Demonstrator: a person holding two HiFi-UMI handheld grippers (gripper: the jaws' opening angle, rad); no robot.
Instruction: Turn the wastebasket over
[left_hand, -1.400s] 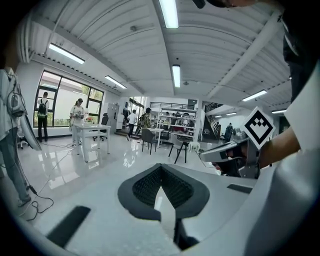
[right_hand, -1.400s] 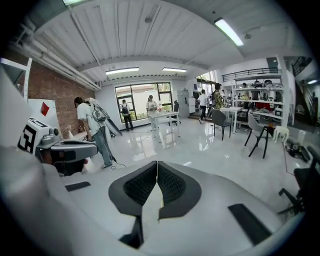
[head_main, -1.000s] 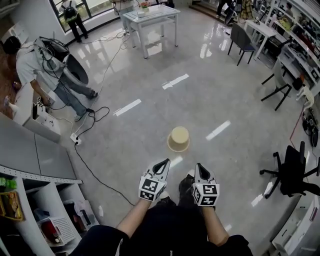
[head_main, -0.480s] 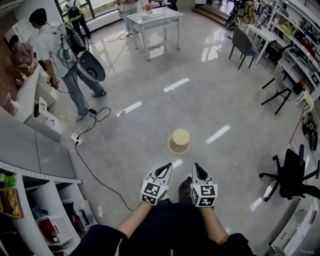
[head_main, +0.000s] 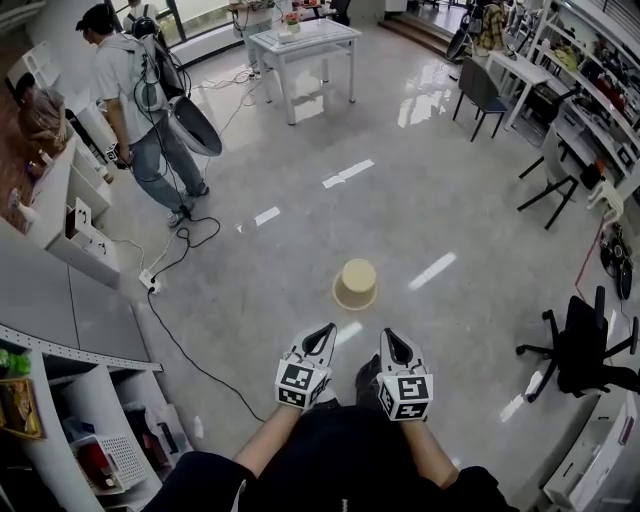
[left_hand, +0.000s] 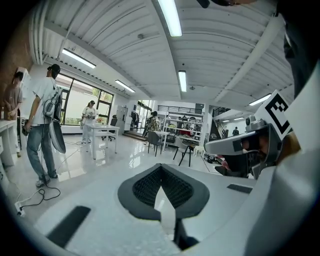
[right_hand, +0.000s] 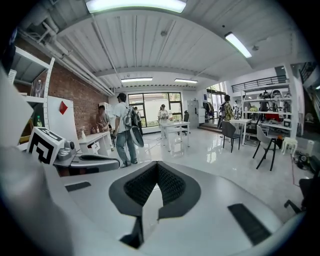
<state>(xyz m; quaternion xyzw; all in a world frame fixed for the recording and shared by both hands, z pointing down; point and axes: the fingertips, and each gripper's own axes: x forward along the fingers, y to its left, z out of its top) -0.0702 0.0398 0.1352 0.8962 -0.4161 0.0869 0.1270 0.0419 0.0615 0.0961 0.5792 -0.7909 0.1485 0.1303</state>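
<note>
A beige wastebasket (head_main: 356, 283) stands on the glossy grey floor in the head view, narrow end up and wide rim down. My left gripper (head_main: 326, 331) and right gripper (head_main: 388, 336) hover side by side short of it, both pointing toward it and touching nothing. Both are shut with nothing between the jaws. In the left gripper view the left gripper (left_hand: 161, 170) shows closed black pads against the room. The right gripper (right_hand: 157, 167) looks the same in its own view. The wastebasket is hidden in both gripper views.
A person (head_main: 135, 85) carrying a grey tub stands at the back left by a counter. A black cable (head_main: 178, 335) trails over the floor on the left. A white table (head_main: 300, 40), chairs (head_main: 478, 85), an office chair (head_main: 585, 345) and shelves (head_main: 70, 420) ring the room.
The person at the back left has straightened up and stepped away from the counter. My right gripper has shifted slightly left; the left one has hardly moved. The wastebasket has stayed put.
</note>
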